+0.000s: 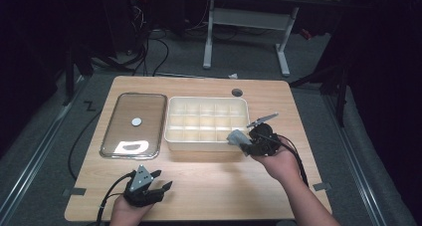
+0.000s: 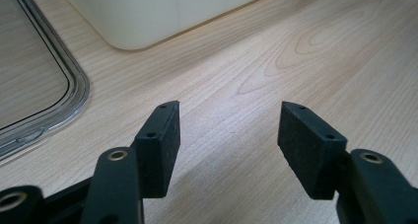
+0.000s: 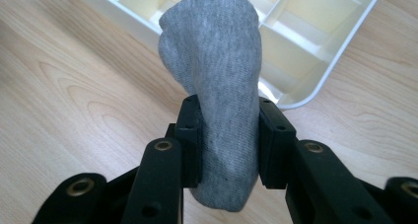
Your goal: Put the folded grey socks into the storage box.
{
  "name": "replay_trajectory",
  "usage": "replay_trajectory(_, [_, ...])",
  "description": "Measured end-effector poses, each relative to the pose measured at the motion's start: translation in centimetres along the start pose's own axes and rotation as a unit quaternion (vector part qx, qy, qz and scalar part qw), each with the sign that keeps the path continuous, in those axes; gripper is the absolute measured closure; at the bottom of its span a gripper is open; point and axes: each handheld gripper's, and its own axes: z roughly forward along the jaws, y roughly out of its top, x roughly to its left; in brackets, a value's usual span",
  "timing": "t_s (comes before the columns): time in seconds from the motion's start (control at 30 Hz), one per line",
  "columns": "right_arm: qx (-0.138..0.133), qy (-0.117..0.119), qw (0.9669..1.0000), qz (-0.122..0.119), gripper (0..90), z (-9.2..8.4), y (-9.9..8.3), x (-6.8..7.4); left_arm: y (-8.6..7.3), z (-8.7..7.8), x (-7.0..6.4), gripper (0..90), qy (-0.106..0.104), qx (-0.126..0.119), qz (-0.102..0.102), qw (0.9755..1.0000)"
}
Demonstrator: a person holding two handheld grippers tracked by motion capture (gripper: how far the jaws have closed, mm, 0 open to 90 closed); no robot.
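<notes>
A folded grey sock (image 3: 217, 81) is clamped between the black jaws of my right gripper (image 3: 229, 135), which is shut on it. In the high view that gripper (image 1: 244, 140) holds the sock (image 1: 237, 136) over the front right corner of a cream divided organiser box (image 1: 207, 143). The sock's top reaches over the box's rim (image 3: 315, 93). My left gripper (image 1: 161, 180) rests low near the table's front edge, left of centre. Its jaws stand open with bare wood between them (image 2: 229, 150).
A clear lid (image 1: 133, 124) with a white round spot lies flat to the left of the box. The box's corner (image 2: 133, 36) and the lid's rim (image 2: 74, 93) lie ahead of the left gripper. A dark round cable hole (image 1: 237, 92) sits behind the box.
</notes>
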Motion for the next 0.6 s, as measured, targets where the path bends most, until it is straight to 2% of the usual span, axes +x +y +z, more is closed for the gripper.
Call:
replay_trajectory(0.33, [0.035, -0.010, 0.9993, 0.005, 68.6, 0.5, 2.9, -1.4, 0.0, 0.0, 0.0, 42.5, 0.001, -0.002, 0.003, 1.0000])
replay_trajectory(0.37, [0.051, -0.018, 0.9986, 0.002, 68.6, 1.0, 3.6, -1.5, 0.0, 0.0, 0.0, 42.2, 0.002, -0.002, 0.005, 1.0000])
replay_trajectory(0.43, [0.055, -0.020, 0.9982, -0.002, 68.6, 1.3, 4.0, -1.6, 0.0, 0.0, 0.0, 42.2, 0.002, -0.001, 0.005, 1.0000])
replay_trajectory(0.5, [0.077, -0.036, 0.9964, 0.001, 68.7, 2.2, 4.8, -1.8, 0.0, -0.1, 0.0, 42.3, 0.001, -0.003, 0.001, 1.0000])
replay_trajectory(0.57, [0.085, -0.036, 0.9957, 0.003, 68.7, 2.6, 5.1, -1.8, 0.0, -0.1, 0.0, 42.3, 0.001, -0.003, 0.003, 1.0000])
replay_trajectory(0.6, [0.103, -0.035, 0.9940, 0.002, 68.7, 3.4, 5.5, -1.8, 0.0, -0.1, 0.0, 42.3, 0.001, -0.003, 0.003, 1.0000])
